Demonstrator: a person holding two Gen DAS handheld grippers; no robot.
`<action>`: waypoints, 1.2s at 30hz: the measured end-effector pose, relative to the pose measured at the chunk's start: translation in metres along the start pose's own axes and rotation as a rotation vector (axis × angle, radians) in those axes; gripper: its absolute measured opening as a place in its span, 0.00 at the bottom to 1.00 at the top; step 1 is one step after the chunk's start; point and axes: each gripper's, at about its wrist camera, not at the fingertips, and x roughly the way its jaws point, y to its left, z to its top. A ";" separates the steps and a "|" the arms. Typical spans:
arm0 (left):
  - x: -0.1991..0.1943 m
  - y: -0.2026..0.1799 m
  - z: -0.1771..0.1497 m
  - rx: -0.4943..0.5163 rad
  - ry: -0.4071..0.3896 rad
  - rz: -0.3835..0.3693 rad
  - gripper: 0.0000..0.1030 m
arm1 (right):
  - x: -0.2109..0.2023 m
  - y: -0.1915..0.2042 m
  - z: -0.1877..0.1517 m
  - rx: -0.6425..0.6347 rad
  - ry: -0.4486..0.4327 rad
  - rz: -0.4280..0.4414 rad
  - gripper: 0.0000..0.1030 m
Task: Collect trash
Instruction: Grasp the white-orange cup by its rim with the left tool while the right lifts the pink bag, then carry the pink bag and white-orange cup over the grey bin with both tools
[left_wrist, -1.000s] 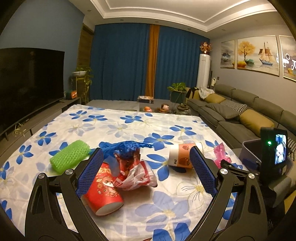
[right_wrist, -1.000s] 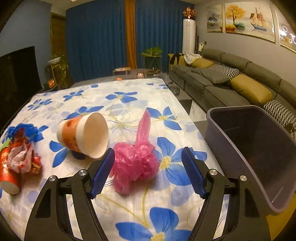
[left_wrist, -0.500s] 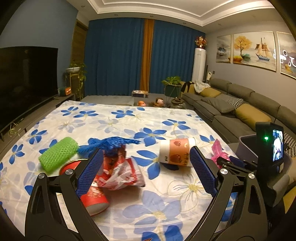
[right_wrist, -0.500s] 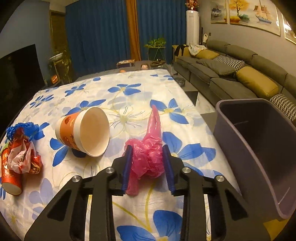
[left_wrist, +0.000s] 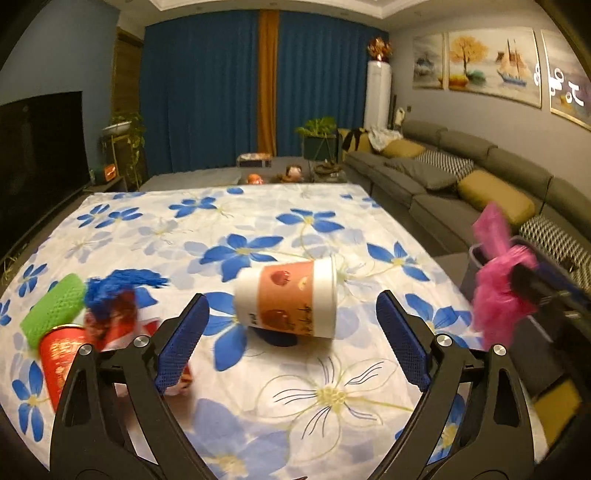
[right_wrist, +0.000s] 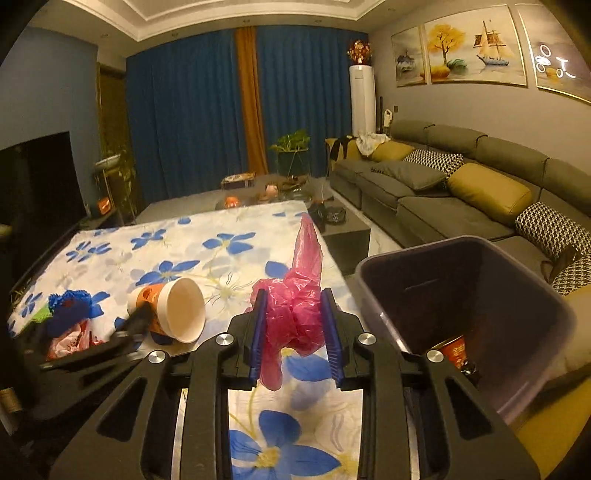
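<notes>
Right wrist view: pink plastic bag (right_wrist: 295, 314) is pinched between the blue pads of the right gripper (right_wrist: 295, 332), crumpled body squeezed, one long tail sticking up, a loose flap hanging below the pads. Bag is clear of the cloth, held beside the rim of the grey bin (right_wrist: 461, 295), not over it. Bin sits off the table's right edge; a red printed cup (right_wrist: 456, 349) is visible at its bottom.

Left wrist view: same bag (left_wrist: 498, 288) shows at far right, blurred, held up in front of the bin.

Left gripper (left_wrist: 291, 332) is spread wide with nothing between the pads. It hovers just short of the orange-and-white paper cup (left_wrist: 288, 299), which lies on its side on the floral tablecloth (left_wrist: 221, 229), open mouth toward the bin side. Right wrist view shows one left finger next to that cup (right_wrist: 173, 314); I cannot tell whether they touch.

Other trash at the left end of the table, clustered:
- green foam net (left_wrist: 51, 310)
- blue foam net (left_wrist: 122, 284) on top of a crumpled red-white wrapper (left_wrist: 118, 321)
- red cup (left_wrist: 61, 362) on its side, just beside the wrapper

Surroundings: grey sofa (right_wrist: 461, 192) with mustard cushions along the right, dark TV (left_wrist: 37, 147) on the left, blue curtains (right_wrist: 184, 110) at the back.
</notes>
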 end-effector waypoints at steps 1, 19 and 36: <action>0.004 -0.003 0.000 0.008 0.006 0.001 0.85 | -0.001 -0.002 0.000 0.001 -0.003 0.001 0.28; 0.041 0.003 -0.005 -0.019 0.127 0.005 0.06 | -0.007 -0.013 -0.005 -0.003 -0.003 0.042 0.28; -0.013 0.011 0.006 -0.046 0.005 -0.051 0.02 | -0.024 -0.019 -0.002 -0.009 -0.025 0.056 0.28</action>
